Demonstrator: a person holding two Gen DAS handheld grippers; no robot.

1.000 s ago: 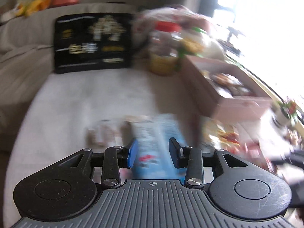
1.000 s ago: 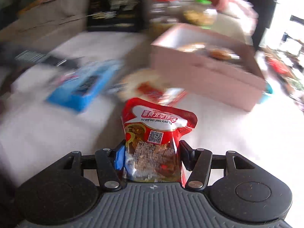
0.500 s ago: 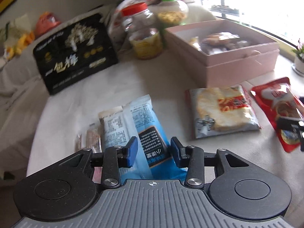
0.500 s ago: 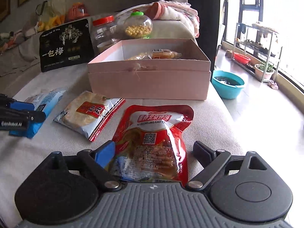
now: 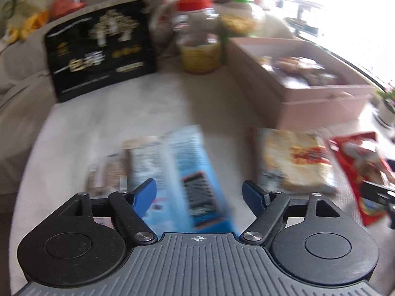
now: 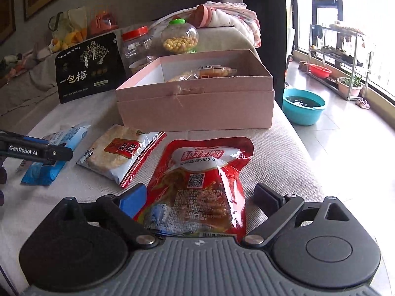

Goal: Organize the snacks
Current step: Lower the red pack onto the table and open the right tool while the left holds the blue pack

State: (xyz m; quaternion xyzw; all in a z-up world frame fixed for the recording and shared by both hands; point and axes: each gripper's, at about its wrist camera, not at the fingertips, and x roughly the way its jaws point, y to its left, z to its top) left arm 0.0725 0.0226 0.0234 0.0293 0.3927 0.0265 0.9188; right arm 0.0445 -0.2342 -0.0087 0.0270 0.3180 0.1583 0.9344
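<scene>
My left gripper point(image 5: 199, 193) is open, its jaws wide apart around a blue snack pack point(image 5: 197, 172) that lies flat on the table. My right gripper point(image 6: 201, 196) is open around a red snack pouch point(image 6: 201, 180) that lies flat on the table. A rice cracker pack point(image 6: 121, 151) lies between the two; it also shows in the left wrist view point(image 5: 295, 160). An open pink box point(image 6: 197, 93) holds a few wrapped snacks and stands behind the packs. The left gripper's finger shows at the left edge of the right wrist view point(image 6: 37, 149).
A black snack bag point(image 6: 90, 67) stands at the back left. A red-lidded jar point(image 6: 137, 46) and a green-lidded jar point(image 6: 180, 37) stand behind the box. Small wrapped bars point(image 5: 106, 175) lie left of the blue pack. A teal basin point(image 6: 303, 106) is on the floor.
My left gripper has opened wide and let go of the blue pack. My right gripper opened earlier and stays open over the red pouch, now resting on the table.
</scene>
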